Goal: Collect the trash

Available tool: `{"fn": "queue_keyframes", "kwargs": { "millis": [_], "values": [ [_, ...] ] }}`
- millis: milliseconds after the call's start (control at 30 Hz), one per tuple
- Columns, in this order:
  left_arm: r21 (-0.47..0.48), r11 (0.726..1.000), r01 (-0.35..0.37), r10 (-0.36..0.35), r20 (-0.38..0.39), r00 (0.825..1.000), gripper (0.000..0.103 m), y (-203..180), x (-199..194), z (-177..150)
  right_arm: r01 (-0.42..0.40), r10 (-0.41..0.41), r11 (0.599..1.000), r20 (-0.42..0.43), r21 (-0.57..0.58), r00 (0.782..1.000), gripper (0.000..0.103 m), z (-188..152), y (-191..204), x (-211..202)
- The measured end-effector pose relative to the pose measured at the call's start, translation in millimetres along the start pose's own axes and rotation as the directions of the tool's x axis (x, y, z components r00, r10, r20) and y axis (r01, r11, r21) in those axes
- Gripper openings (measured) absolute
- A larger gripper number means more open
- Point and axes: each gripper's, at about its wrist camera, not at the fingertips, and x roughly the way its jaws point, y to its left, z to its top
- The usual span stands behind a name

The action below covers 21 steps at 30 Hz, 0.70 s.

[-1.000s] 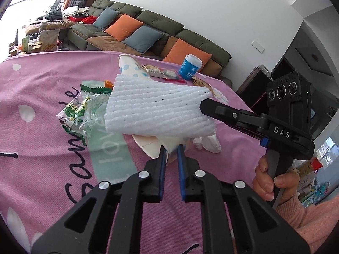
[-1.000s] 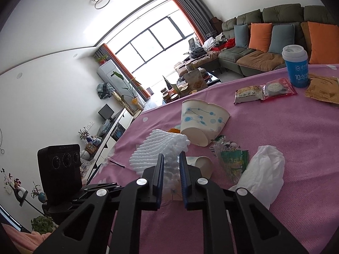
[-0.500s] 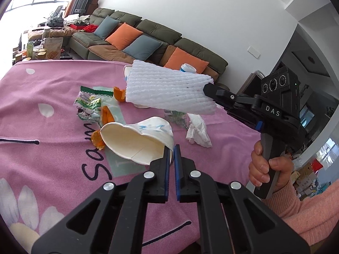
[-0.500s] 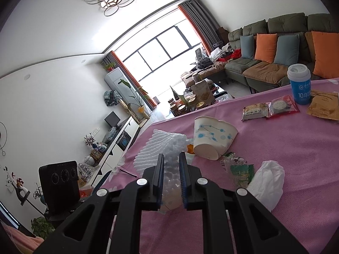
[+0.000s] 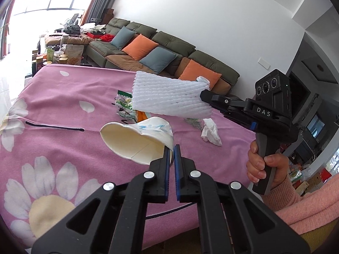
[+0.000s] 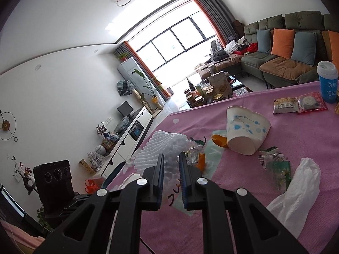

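Note:
My left gripper (image 5: pixel 172 151) is shut on the rim of a crushed white paper cup (image 5: pixel 135 140) and holds it above the pink tablecloth (image 5: pixel 53 105). My right gripper (image 6: pixel 171 158) is shut on a white foam fruit net (image 6: pixel 163 148), which hangs in the air over the table; the net also shows in the left wrist view (image 5: pixel 169 97), clamped at its right end. A second crushed paper cup with blue dots (image 6: pixel 245 134) lies on its side on the cloth. A crumpled white tissue (image 6: pixel 296 192) and green snack wrappers (image 6: pixel 273 163) lie near it.
Orange peel pieces (image 6: pixel 219 139) lie by the cup. Two sealed snack packets (image 6: pixel 298 104) and a blue lidded cup (image 6: pixel 327 84) stand at the far side. A sofa (image 5: pixel 161 48) is beyond the table. The table's near edge is below my left gripper.
Both grippers have pulled up and back from the table. The left one lifted the paper cup off the cloth; the right one raised the foam net higher.

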Motion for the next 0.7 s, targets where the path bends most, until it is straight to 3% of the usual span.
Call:
{"fn": "queue_keyframes", "kwargs": {
  "millis": [333, 700],
  "values": [
    [-0.051, 0.993, -0.108, 0.110, 0.041, 0.993, 0.004, 27.5, -47.0, -8.9, -0.069, 0.067, 0.997, -0.056, -0.024, 0.996, 0.013, -2.5, 26.4, 39.2],
    [-0.122, 0.969, -0.216, 0.226, 0.082, 0.971, 0.004, 54.5, -95.9, -20.5, -0.134, 0.128, 0.990, -0.126, -0.043, 0.984, 0.013, -3.7, 54.0, 82.0]
  ]
}}
